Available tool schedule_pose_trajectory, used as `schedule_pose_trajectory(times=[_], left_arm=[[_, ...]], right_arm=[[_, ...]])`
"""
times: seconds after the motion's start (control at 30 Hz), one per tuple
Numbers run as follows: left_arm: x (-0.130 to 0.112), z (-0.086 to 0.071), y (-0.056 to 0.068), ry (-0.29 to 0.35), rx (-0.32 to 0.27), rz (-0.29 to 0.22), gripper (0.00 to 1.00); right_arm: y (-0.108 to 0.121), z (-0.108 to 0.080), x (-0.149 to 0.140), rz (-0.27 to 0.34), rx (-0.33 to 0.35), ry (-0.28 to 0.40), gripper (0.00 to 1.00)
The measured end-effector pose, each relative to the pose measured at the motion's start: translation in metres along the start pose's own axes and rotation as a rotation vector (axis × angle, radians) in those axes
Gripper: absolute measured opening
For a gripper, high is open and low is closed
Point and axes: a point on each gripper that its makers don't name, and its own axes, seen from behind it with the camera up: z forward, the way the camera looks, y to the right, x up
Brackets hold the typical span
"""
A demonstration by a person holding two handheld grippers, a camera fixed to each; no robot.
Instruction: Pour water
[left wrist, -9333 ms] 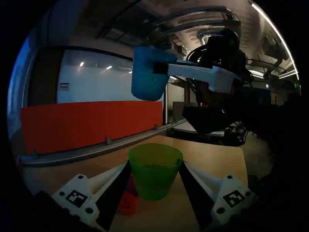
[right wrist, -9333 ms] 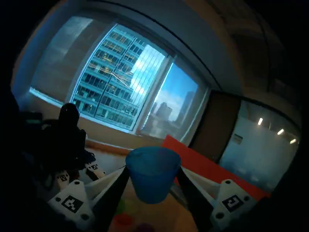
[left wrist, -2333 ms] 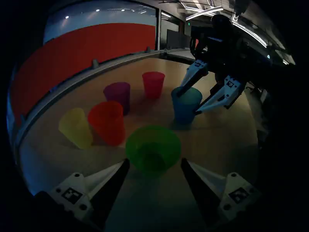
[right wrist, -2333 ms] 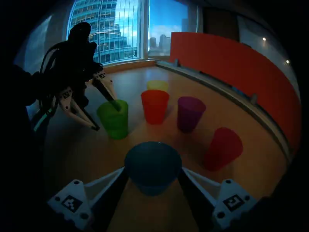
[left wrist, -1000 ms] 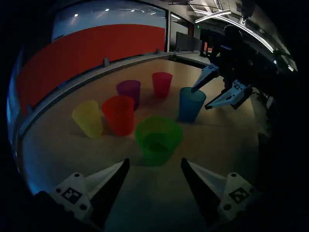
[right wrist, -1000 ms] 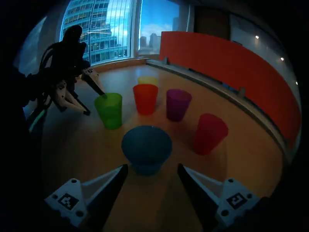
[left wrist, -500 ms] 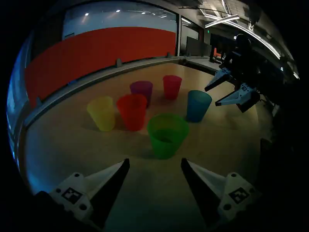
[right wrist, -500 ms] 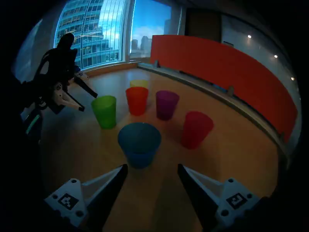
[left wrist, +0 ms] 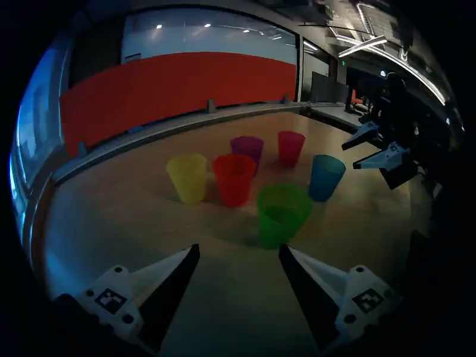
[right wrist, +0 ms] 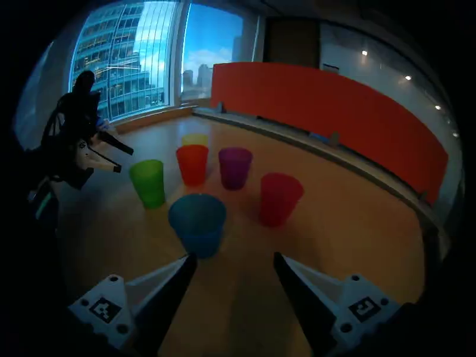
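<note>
A green cup stands upright on the wooden table, just beyond my left gripper, which is open and holds nothing. A blue cup stands upright in front of my right gripper, also open and holding nothing. In the left gripper view the right gripper hovers past the blue cup at the right. In the right gripper view the left gripper hangs left of the green cup.
Yellow, orange-red, purple and pink-red cups stand in a group behind the green and blue ones. A red wall panel runs along the table's far edge. Large windows lie beyond the table.
Both grippers have backed away from their cups, which now stand farther off on the table. The green cup has shifted right in the left gripper view.
</note>
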Motion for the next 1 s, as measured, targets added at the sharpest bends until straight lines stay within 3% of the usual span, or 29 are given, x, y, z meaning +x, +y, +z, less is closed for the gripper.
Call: schedule_pose_trajectory(times=[0.4,0.7,1.0], left_arm=[[0.018,-0.012,-0.024,0.126,0.113,-0.069,0.99],[0.036,-0.02,-0.04,0.22,0.173,-0.141,0.99],[0.058,-0.035,-0.058,0.335,0.277,-0.186,0.99]], right_arm=[[0.026,-0.008,0.03,0.093,-0.127,0.127,1.0],[0.048,-0.011,0.045,0.12,-0.256,0.201,1.0],[0.066,-0.016,0.061,0.15,-0.365,0.29,1.0]])
